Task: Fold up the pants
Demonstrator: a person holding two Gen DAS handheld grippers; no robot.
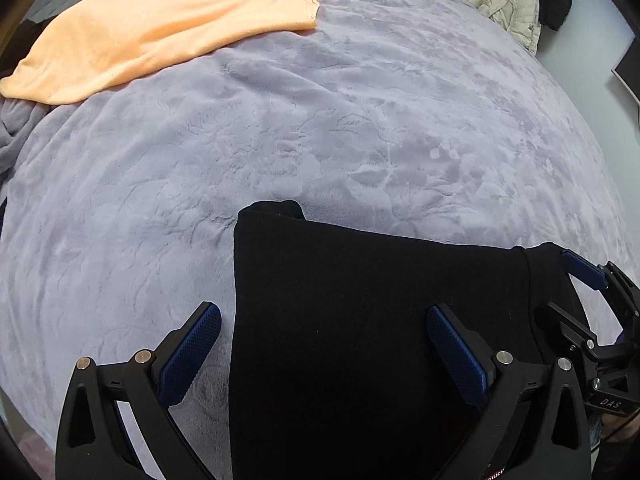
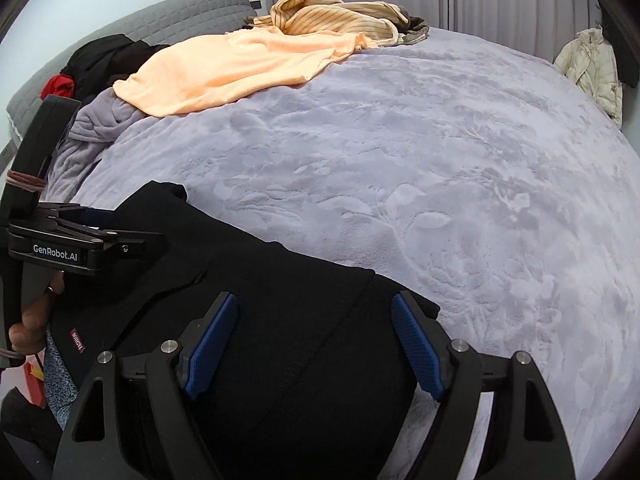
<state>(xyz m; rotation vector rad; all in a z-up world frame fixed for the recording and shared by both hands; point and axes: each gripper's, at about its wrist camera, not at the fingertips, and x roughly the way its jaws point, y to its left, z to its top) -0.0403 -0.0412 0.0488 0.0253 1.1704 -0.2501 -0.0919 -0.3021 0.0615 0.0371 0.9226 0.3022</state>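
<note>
While both tongs gape, black pants (image 1: 360, 340) lie flat beneath left tongs (image 1: 324, 340), right tongs (image 2: 316, 340).

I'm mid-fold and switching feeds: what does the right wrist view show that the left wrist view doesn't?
Only the right wrist view shows the red label on the black pants, the red and black clothes heaped by the grey pillow, and the person's hand on the left gripper's handle.

Only the left wrist view shows a dark screen edge at far right.

Both show the pants, the lilac blanket, the orange garment, the striped garment, the cream jacket, and both grippers, left and right, open over the pants.
</note>
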